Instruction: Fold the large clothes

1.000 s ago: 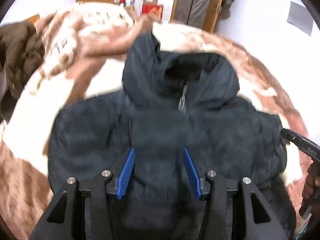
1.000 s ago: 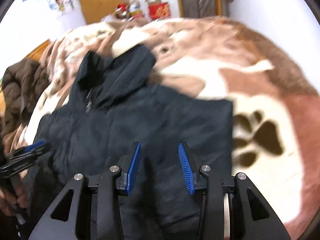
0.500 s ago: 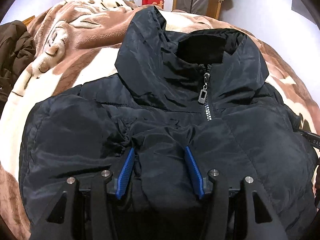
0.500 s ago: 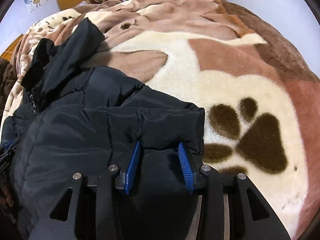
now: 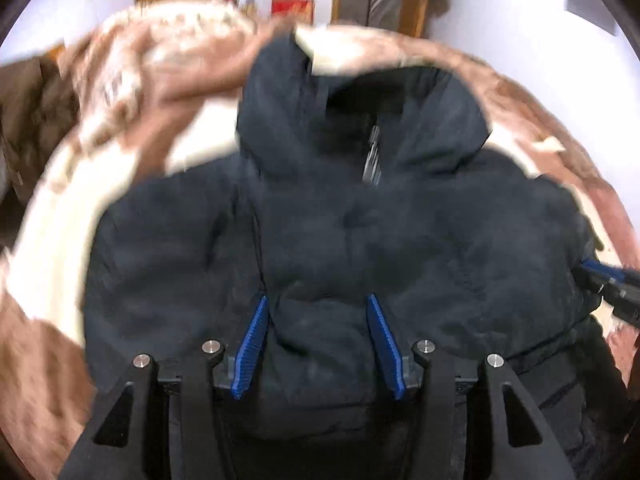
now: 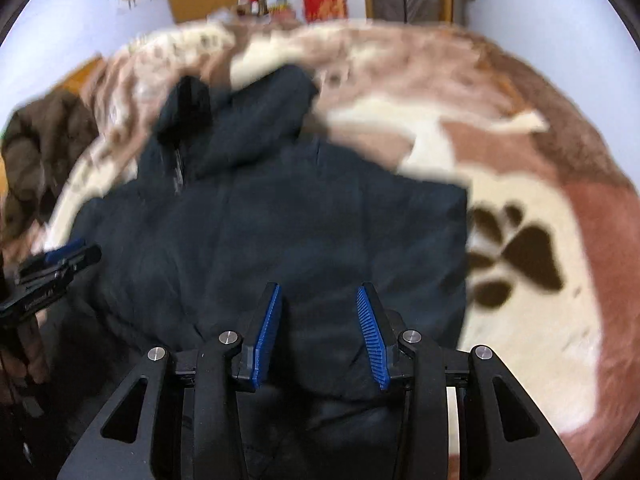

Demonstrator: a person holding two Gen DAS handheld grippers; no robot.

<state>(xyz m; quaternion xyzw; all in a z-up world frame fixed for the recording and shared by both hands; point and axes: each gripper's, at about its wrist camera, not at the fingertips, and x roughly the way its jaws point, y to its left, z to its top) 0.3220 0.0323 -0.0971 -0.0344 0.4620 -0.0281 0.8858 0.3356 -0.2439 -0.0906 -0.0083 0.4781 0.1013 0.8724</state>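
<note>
In the right wrist view, bare brown-and-cream paw-print plush blanket fills the frame's right. A crumpled brown coat blocks the left edge.

Left gripper: matte black frame, two angled arms with triangular cut-outs, four round silver screw heads across the top, blue ribbed pads lining the inner faces of both fingers. Right gripper: same build, black body, silver screws, blue ridged pads. Small white lettering on the black side of the left gripper, too blurred to read.
</note>
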